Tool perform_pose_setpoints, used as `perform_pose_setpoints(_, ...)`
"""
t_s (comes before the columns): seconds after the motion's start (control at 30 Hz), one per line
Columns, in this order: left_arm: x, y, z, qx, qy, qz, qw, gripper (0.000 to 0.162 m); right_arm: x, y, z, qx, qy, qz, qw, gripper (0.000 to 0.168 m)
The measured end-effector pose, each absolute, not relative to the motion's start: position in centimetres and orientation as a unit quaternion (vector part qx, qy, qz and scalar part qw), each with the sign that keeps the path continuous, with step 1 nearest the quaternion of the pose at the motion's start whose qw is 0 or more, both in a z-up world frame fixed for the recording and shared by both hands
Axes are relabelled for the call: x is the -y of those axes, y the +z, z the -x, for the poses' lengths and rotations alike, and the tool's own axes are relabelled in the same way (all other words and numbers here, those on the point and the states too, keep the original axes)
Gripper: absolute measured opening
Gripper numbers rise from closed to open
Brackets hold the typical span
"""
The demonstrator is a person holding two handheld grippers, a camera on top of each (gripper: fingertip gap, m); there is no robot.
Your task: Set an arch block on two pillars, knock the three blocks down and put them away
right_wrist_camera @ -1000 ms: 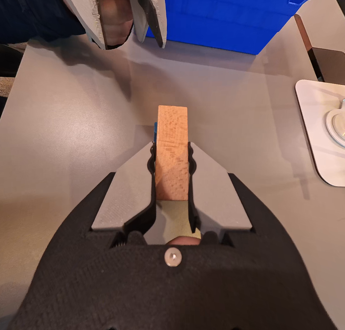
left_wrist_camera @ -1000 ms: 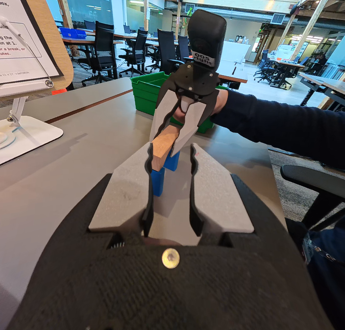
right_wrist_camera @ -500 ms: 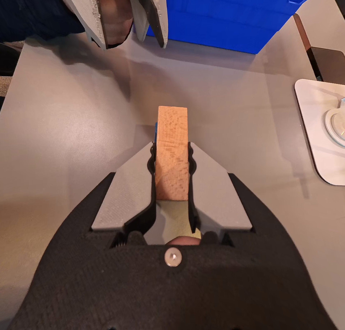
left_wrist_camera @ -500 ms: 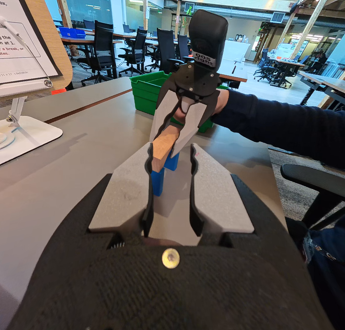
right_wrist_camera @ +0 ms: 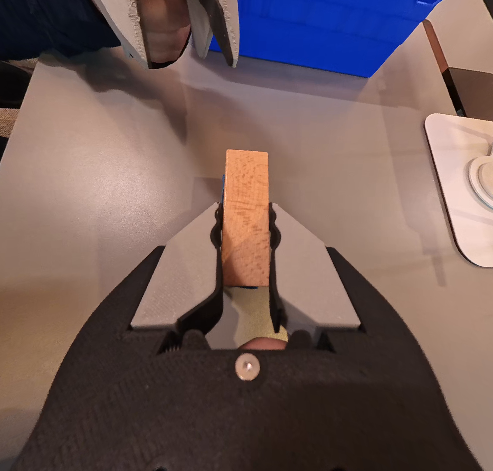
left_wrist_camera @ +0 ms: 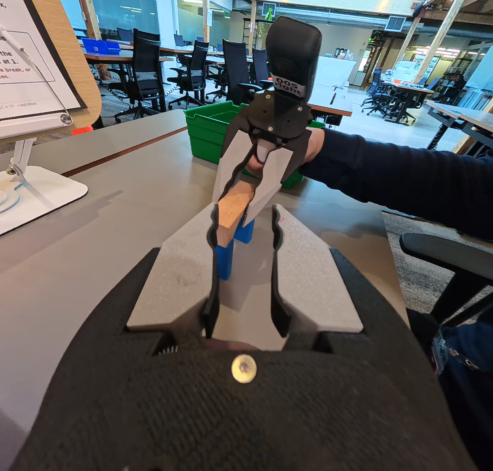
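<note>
The left claw (left_wrist_camera: 244, 226) is close to the camera in the left wrist view, and its two grey fingers (left_wrist_camera: 184, 266) stand apart with nothing between them. Just past its tips stand two blue pillars (left_wrist_camera: 225, 260) on the grey bench (left_wrist_camera: 120, 218) — one near, one a little farther back. The wooden arch block (right_wrist_camera: 246, 218) lies across the tops of both pillars. The right claw (right_wrist_camera: 245, 210) squeezes that arch block from both sides and holds it tight; a person's hand (left_wrist_camera: 313, 144) in a dark sleeve grips it from behind. Farther off sits a green bin (left_wrist_camera: 206, 132), behind the right claw. In the right wrist view a blue bin (right_wrist_camera: 333, 28) sits at the far edge of the bench, and a white stand base (right_wrist_camera: 453, 186) rests off to the right.
</note>
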State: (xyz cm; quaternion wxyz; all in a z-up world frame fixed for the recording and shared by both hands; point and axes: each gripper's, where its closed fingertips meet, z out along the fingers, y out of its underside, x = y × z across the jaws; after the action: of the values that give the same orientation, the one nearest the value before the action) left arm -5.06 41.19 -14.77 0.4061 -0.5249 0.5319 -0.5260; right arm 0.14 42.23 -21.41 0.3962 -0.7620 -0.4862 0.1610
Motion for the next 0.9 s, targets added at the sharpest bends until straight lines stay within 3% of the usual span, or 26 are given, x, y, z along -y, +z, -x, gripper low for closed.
perform_pose_setpoints(0.43, -41.3, -14.8, 5.1, -0.531, -0.525, 0.526, 0.406, 0.038, -42.4, -19.6, -0.2, 0.465, 0.17, 0.754, 0.432, 0.045)
perform_pose_setpoints(0.67, -42.0, -15.1, 5.0, -0.52, -0.524, 0.54, 0.404, 0.04, -40.6, -14.5, -0.9, 0.364, 0.167, 0.713, 0.576, 0.045)
perform_pose_setpoints(0.8, -42.6, -15.7, 4.8, -0.513, -0.518, 0.554, 0.401, 0.041, -38.4, -14.8, -2.2, 0.306, 0.126, 0.689, 0.644, 0.039)
perform_pose_setpoints(0.9, -43.5, -16.6, 4.7, -0.506, -0.503, 0.572, 0.404, 0.041, -36.2, -15.7, -2.5, 0.292, 0.127, 0.662, 0.678, 0.017)
